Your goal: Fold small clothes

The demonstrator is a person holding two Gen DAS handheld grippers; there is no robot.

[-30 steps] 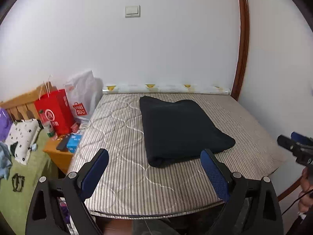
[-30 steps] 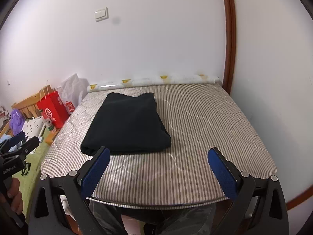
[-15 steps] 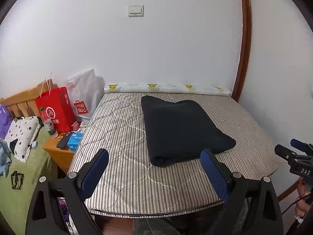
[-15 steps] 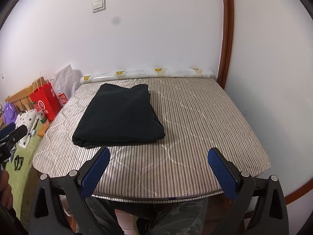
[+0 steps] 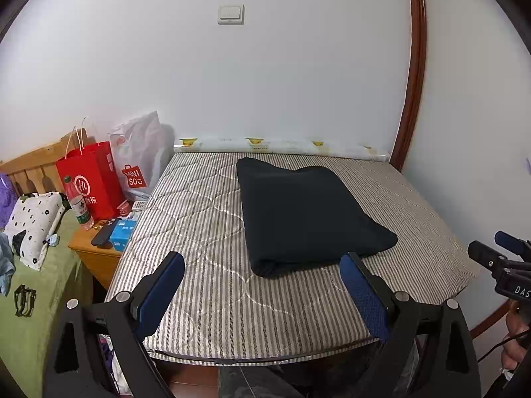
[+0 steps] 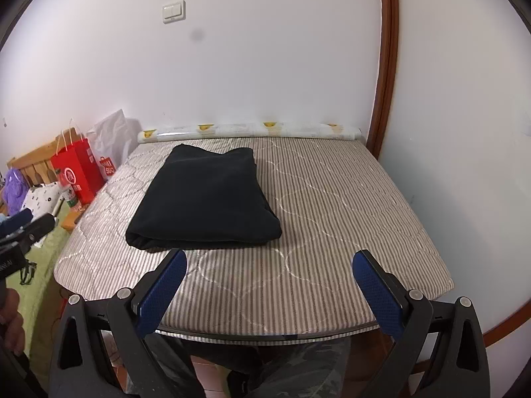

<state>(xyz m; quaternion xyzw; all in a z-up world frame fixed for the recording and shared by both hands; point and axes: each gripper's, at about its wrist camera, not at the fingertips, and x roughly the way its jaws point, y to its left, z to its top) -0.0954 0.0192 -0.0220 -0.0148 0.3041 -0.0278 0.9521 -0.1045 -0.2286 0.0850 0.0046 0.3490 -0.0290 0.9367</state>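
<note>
A dark navy garment (image 5: 305,212) lies folded into a thick rectangle on the striped grey mattress (image 5: 205,219); it also shows in the right wrist view (image 6: 205,195). My left gripper (image 5: 262,258) is open and empty, held over the mattress's near edge, just short of the garment's near fold. My right gripper (image 6: 272,258) is open and empty, near the front edge, to the right of the garment. The right gripper also shows at the right edge of the left wrist view (image 5: 497,258).
A rolled mat (image 5: 282,144) lies along the wall behind the mattress. To the left stand a red paper bag (image 5: 89,179), a white plastic bag (image 5: 139,156) and a wooden nightstand (image 5: 96,248) with a bottle and small items. A green-covered bed (image 5: 30,298) lies further left.
Both grippers have pulled back and risen a little from the mattress. The view has shifted slightly. The garment has not moved and both grippers stay open.
</note>
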